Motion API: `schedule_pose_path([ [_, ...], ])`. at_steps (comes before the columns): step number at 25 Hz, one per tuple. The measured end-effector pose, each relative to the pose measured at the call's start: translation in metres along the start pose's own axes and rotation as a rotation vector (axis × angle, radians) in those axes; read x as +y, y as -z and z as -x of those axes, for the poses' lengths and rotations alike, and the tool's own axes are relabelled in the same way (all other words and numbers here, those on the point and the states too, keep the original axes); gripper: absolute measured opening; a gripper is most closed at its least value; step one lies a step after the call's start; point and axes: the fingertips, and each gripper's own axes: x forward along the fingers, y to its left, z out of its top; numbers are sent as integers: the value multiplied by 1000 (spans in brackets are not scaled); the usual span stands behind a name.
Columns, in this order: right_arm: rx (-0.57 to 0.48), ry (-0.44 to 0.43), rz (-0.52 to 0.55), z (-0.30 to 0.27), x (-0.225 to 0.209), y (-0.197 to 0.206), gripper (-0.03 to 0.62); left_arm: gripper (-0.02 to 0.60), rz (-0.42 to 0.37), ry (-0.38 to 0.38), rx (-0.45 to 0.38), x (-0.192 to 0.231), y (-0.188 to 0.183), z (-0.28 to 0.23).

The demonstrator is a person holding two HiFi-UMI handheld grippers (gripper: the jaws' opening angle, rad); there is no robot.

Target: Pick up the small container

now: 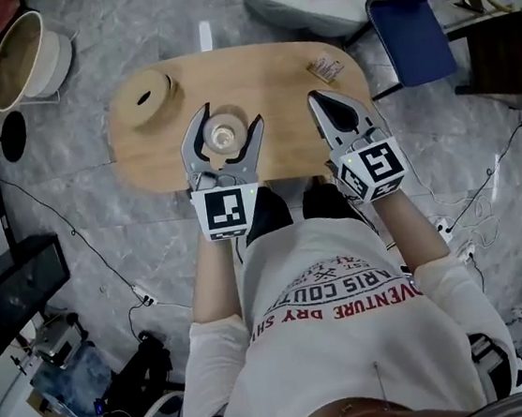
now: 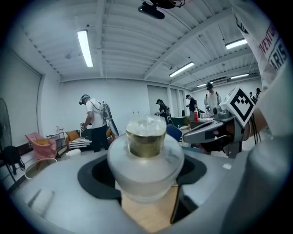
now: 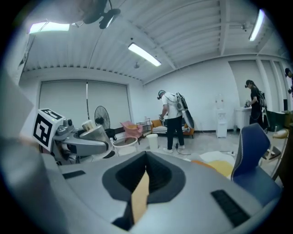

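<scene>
Both forearms reach forward over the wooden table (image 1: 283, 77), side by side, grippers tipped slightly down. The left gripper (image 1: 228, 120) grasps the small container (image 1: 227, 137) between its jaws. At its three o'clock, the right gripper (image 1: 320, 103) is clenched on nothing.

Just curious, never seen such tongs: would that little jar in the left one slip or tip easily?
The small container looks smooth and rounded, so probably a bit slippery, though curved jaws of the left gripper cup its body. Its wide body under a narrow neck suggests it would seldom tip. Small, so likely light.
</scene>
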Motion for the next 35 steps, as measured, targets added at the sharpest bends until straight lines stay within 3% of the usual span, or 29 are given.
schedule_pose_path([
  [8,-115,-23,119,33,-2,-76,6,339,-19,-21,-110,-7,-78,26],
  [21,-272,-8,206,64,2,-127,6,339,-51,-7,-163,-6,-131,45],
  [35,-252,-24,201,79,-7,-122,6,339,-50,-1,-175,-26,-140,39],
])
